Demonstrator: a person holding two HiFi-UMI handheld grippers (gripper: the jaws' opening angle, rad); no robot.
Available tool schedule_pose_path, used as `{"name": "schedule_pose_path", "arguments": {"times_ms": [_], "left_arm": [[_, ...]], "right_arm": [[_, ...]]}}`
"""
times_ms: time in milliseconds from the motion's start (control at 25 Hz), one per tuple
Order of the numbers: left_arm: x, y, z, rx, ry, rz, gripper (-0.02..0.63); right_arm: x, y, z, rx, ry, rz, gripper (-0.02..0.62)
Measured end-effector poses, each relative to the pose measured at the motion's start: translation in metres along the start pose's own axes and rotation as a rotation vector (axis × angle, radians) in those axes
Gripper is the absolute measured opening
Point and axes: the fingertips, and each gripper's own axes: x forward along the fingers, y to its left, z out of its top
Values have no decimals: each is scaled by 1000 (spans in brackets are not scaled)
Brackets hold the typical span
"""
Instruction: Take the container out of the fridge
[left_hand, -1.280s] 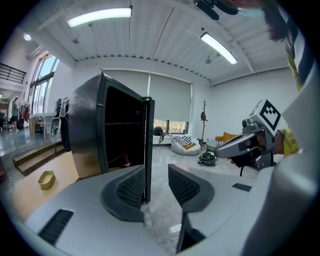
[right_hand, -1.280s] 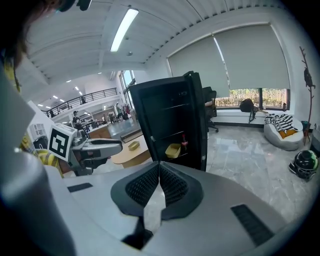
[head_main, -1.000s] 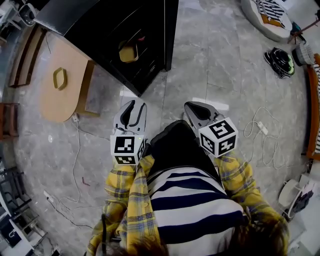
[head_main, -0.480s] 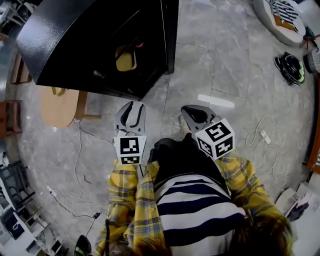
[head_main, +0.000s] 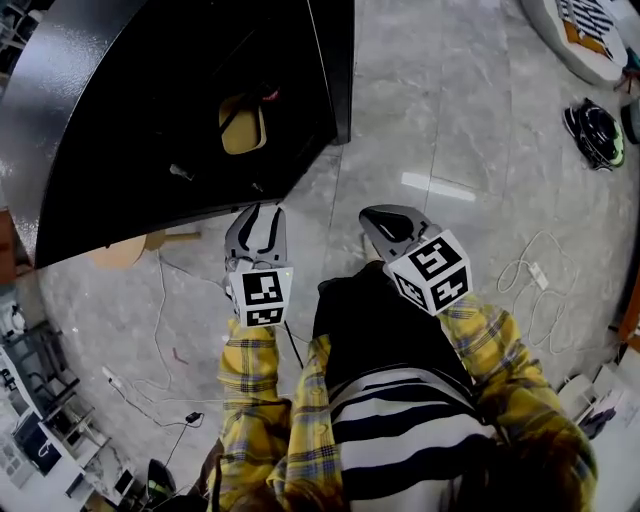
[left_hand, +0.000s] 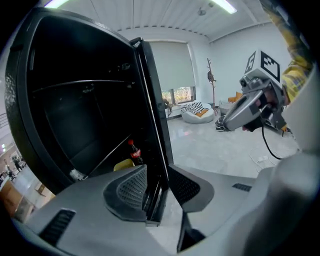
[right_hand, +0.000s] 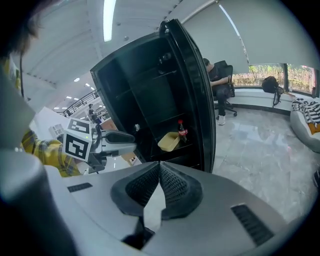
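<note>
Container (head_main: 243, 124): a shallow, pale yellow tub with rounded corners and a raised rim, open side up. Only plain yellow shows inside it. Its long axis runs front to back, into the fridge (head_main: 120, 130), roughly along the line in which the left gripper (head_main: 258, 210) points.

The tub sits low down inside the black fridge, ahead of the left gripper and a little to the left of its jaw line, so that gripper's left jaw hides its near part. From the right gripper (right_hand: 159, 164) it lies further off, ahead and just right of the jaw tips.

The fridge stands open and its dark inside holds two things. The tub is one. Just beside it on the right stands a small dark bottle (right_hand: 182, 131) with a red cap and a red label, upright. Right of the bottle, the door (left_hand: 152, 130) swings out toward the grippers.

The left gripper's jaws stand a narrow gap apart. The door's lower edge shows in that gap, and I cannot tell whether either pad touches it. The right gripper's jaws meet at the tips with nothing between them.
</note>
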Motion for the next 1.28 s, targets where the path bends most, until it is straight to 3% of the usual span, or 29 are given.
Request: {"name": "schedule_pose_path", "arguments": {"times_ms": [280,600,1280], "left_arm": [[41,7,-22,47,91,35,133],[96,30,-36,82,114,103,133],[199,85,-64,-42,170,220,133]], "right_arm": [[33,-15,-11,-17,40,34,29],[64,-26,-34,-26,80,49,29],[98,-50,-91,18,158,51,29]]}}
